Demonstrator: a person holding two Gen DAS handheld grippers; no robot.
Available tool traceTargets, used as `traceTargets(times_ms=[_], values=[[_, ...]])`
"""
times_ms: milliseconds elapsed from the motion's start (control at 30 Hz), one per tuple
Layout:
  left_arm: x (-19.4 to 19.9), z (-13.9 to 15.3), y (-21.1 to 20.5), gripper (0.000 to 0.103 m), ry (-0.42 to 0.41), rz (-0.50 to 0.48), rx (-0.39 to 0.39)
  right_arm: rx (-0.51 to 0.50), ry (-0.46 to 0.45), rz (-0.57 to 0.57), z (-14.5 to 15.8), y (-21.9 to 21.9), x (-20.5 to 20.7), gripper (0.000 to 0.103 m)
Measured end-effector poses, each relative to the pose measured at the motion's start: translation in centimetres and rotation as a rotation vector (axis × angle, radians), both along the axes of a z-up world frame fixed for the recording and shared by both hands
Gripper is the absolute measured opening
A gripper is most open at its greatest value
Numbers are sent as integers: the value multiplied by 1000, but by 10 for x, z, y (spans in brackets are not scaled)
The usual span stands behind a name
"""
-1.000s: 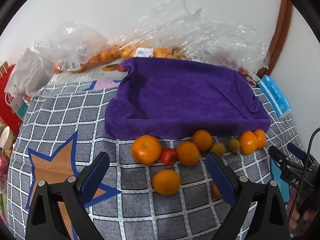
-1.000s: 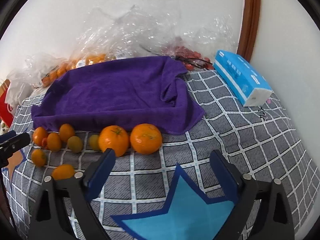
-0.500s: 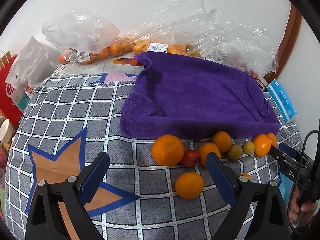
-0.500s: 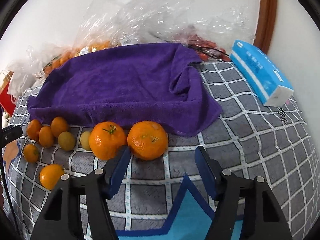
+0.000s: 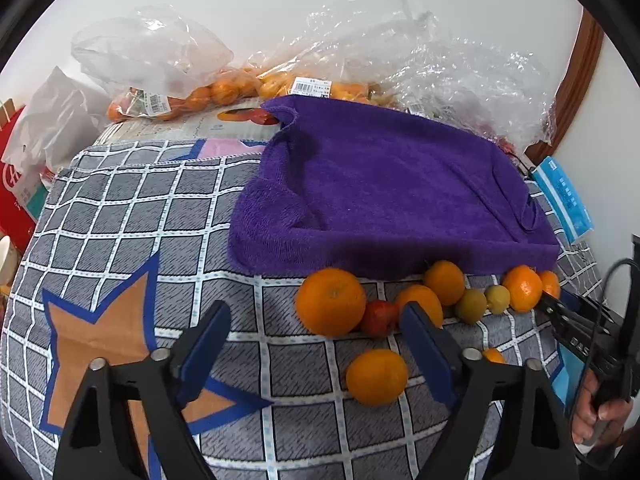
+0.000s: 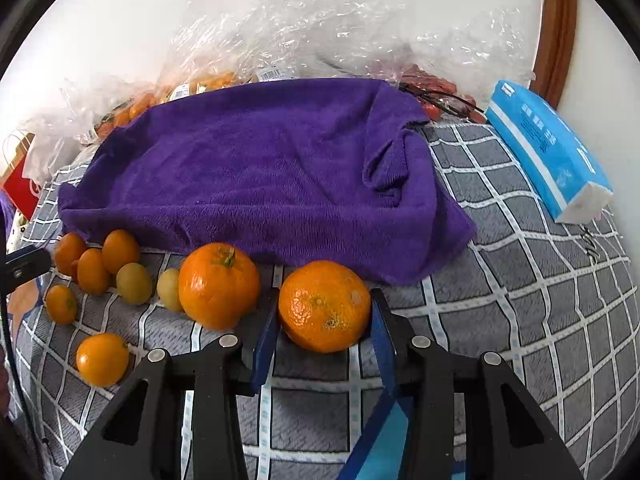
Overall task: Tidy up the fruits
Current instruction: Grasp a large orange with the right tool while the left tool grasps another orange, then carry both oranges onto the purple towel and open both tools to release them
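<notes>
Right wrist view: right hand-held gripper [image 6: 324, 320], wider a moment ago, now closed around mandarin [image 6: 324, 306] at centre frame below purple towel [image 6: 256, 172]; lift seemingly next. Left hand-held gripper [image 5: 316, 336] spread, empty.

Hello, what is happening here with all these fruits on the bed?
A person holds a gripper in each hand and is sorting fruit. The right gripper is shut on the large orange in front of the purple towel. The left gripper is open, above the checked cloth, holding nothing.
</notes>
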State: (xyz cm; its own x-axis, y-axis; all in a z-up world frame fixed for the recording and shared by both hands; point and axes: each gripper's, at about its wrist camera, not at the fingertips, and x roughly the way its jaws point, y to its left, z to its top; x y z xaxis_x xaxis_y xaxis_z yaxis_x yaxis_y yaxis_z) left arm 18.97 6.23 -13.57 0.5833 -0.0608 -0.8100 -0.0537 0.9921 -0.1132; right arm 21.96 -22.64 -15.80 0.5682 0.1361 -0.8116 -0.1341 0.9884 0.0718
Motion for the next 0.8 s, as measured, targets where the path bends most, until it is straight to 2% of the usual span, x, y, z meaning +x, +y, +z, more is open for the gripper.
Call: traceTargets(times_ms=[200,333,500,800], values=[[14,-10,12,64,41,32,-68,19,5,-14,2,-5,-12,43],[20,-14,13,57,49,15,-121,20,12,-19,1,-4,-14,43],[25,-21,7,40,76,-10,-147,17,25,-23,-1,0,-17,43],[13,-8,13,39,48,-2,-158,28,9,-52,12,-2,-28,43]])
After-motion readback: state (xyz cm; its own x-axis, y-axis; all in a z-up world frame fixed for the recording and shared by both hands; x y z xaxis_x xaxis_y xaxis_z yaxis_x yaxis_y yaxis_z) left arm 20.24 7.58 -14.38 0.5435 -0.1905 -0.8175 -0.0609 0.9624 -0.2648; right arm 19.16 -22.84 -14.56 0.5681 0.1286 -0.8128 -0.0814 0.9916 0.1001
